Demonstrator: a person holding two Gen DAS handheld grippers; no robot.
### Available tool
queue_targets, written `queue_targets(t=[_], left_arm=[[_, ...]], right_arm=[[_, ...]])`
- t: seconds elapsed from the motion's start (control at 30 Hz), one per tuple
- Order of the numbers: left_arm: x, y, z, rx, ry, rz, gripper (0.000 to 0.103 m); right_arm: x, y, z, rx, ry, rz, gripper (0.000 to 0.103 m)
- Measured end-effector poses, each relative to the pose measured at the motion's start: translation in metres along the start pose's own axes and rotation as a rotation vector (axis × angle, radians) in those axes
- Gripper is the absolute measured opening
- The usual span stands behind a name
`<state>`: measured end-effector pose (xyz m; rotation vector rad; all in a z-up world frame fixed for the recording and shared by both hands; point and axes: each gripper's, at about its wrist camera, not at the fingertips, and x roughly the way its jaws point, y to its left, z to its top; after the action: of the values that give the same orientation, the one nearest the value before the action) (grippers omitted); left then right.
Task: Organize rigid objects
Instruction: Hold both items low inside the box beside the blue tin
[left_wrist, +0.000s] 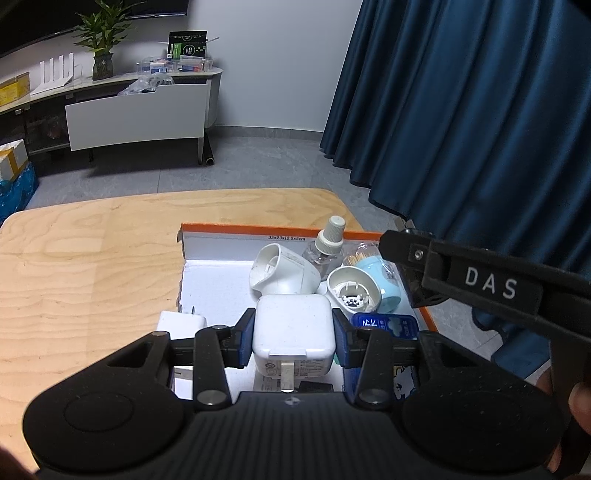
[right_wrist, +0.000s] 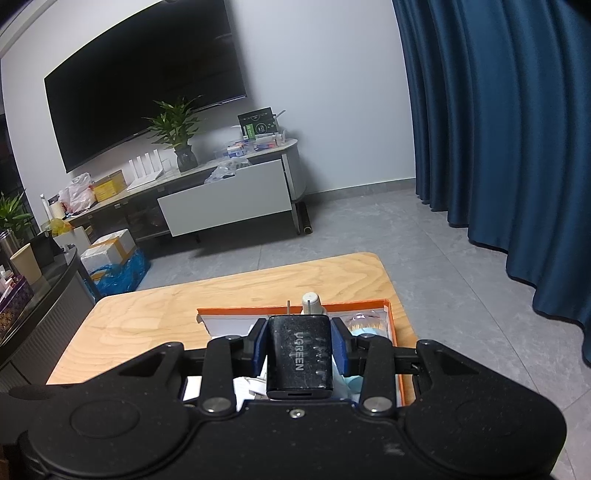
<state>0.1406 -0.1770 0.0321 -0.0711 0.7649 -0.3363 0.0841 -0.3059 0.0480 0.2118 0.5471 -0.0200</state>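
Note:
My left gripper (left_wrist: 293, 338) is shut on a white square charger (left_wrist: 293, 332), held over the orange-rimmed box (left_wrist: 240, 229) on the wooden table (left_wrist: 92, 266). Inside the box lie a white plug-in device (left_wrist: 282, 271), a clear bottle with a grey cap (left_wrist: 327, 242), a round white and light-blue item (left_wrist: 364, 286), a blue card (left_wrist: 384, 325) and another white adapter (left_wrist: 181, 323). The right gripper's body (left_wrist: 487, 284) reaches in from the right edge of this view. My right gripper (right_wrist: 299, 349) is shut on a black UGREEN charger (right_wrist: 299, 354) above the same box (right_wrist: 391, 314).
Beyond the wooden table (right_wrist: 166, 310) is grey tiled floor. A blue curtain (right_wrist: 498, 147) hangs on the right. A TV cabinet (right_wrist: 225, 203) with a plant (right_wrist: 177, 129) and clutter stands at the far wall, with boxes and a blue bag (right_wrist: 118, 266) on the floor at left.

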Motion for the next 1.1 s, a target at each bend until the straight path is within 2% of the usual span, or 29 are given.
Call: queue_targets(t=[1.1], left_arm=[[0.027,0.006,0.027,0.010,-0.013,0.001,0.042]], right_arm=[[0.023,-0.002,0.008,0.026,0.006,-0.018,0.044]])
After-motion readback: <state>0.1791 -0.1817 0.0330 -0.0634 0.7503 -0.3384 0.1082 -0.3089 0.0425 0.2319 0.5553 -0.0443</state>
